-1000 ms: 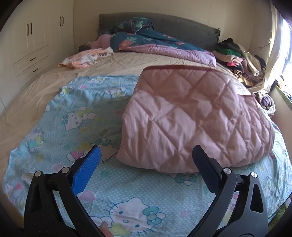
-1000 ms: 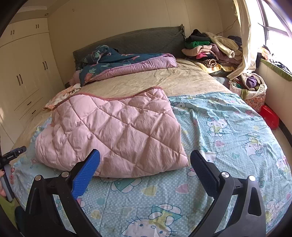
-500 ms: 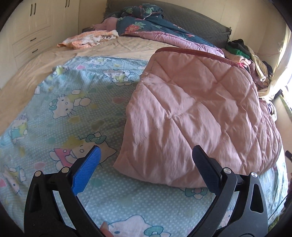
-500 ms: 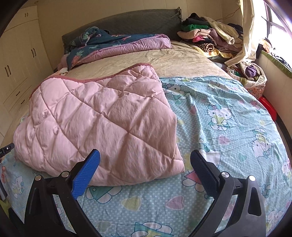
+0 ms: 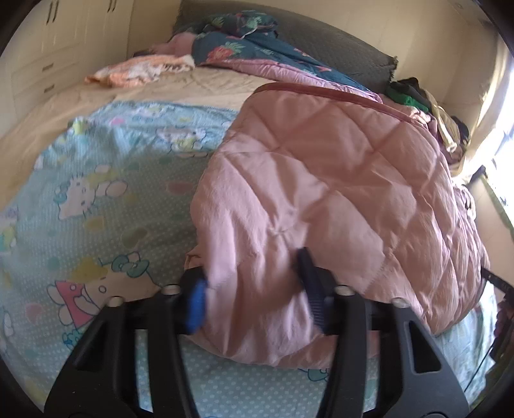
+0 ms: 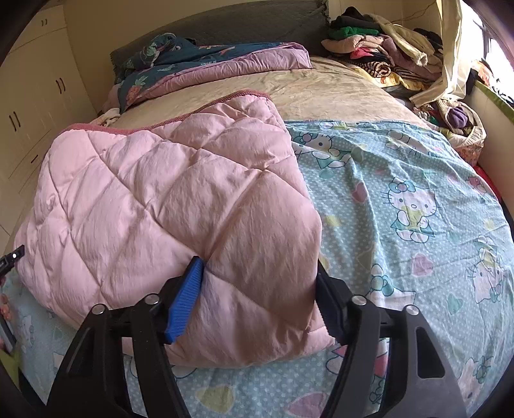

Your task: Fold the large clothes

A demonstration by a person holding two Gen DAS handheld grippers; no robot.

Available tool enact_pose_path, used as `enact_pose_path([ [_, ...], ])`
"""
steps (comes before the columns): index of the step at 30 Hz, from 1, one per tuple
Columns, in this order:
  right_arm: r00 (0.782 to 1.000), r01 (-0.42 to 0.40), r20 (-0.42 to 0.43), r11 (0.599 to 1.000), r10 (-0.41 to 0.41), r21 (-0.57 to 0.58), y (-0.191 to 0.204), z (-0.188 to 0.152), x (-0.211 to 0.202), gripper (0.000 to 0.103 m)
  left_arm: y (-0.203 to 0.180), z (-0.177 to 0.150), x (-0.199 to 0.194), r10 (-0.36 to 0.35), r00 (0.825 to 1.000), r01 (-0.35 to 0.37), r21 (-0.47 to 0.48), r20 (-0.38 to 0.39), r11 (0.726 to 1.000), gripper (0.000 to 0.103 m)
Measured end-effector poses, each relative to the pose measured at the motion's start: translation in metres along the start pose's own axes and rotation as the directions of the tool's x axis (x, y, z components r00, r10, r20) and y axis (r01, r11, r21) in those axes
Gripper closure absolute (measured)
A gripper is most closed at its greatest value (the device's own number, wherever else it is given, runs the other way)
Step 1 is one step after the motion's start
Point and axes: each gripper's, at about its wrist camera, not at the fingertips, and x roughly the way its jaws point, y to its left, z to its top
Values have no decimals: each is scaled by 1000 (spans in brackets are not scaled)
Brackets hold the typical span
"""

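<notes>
Lying on the blue cartoon sheet (image 6: 401,205) of the bed (image 6: 327,90), the pink quilt (image 6: 167,199) is folded into a thick square, with its dark pink border at the far edge. Both grippers are at its near edge, one at each near corner.

The left gripper (image 5: 253,289) has just been closing its jaws, and a bulge of the quilt (image 5: 337,180) is between them; the blue pad on one side and the dark pad on the other press into the fabric, so it pinches the near left corner. This view is somewhat blurred.

The right gripper (image 6: 257,295) has also just been closing. Its jaws squeeze the near right corner of the quilt, and the fabric swells between the two pads.

Behind the quilt, a dark flowered blanket (image 6: 180,61) lies at the grey headboard (image 6: 225,25). A pile of clothes (image 6: 379,48) is at the far right of the bed, near the window. White cupboards (image 6: 29,96) stand along the left wall.
</notes>
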Motion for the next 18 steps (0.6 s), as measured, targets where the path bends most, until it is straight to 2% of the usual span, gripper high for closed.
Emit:
enact_pose_path([
  [1, 1000, 1, 6, 1000, -1, -20, 4, -1, -2, 58, -6, 0, -2, 10, 1000, -10, 28, 13, 1000, 80],
  [3, 1000, -2, 31, 999, 4, -48, 10, 1, -10, 75, -13, 6, -8, 14, 999, -16, 65, 38, 998, 86],
  [6, 994, 4, 110, 996, 6, -89, 21, 17, -34, 82, -14, 23, -17, 4, 997, -10, 85, 76, 996, 88],
  [9, 983, -16, 180, 998, 28, -65, 23, 43, -52, 83, -16, 47, -21, 5, 994, -15, 86, 110, 996, 89],
  [11, 980, -10, 197, 998, 21, -57, 24, 59, -52, 84, -18, 63, -17, 17, 992, -27, 79, 124, 996, 89],
  [14, 985, -4, 175, 1000, 7, -19, 20, 77, -35, 84, -21, 78, -6, 32, 992, -41, 73, 123, 996, 89],
  [18, 991, -3, 136, 999, -4, 49, 8, 84, -9, 84, -25, 87, 10, 57, 992, -66, 86, 112, 994, 89],
])
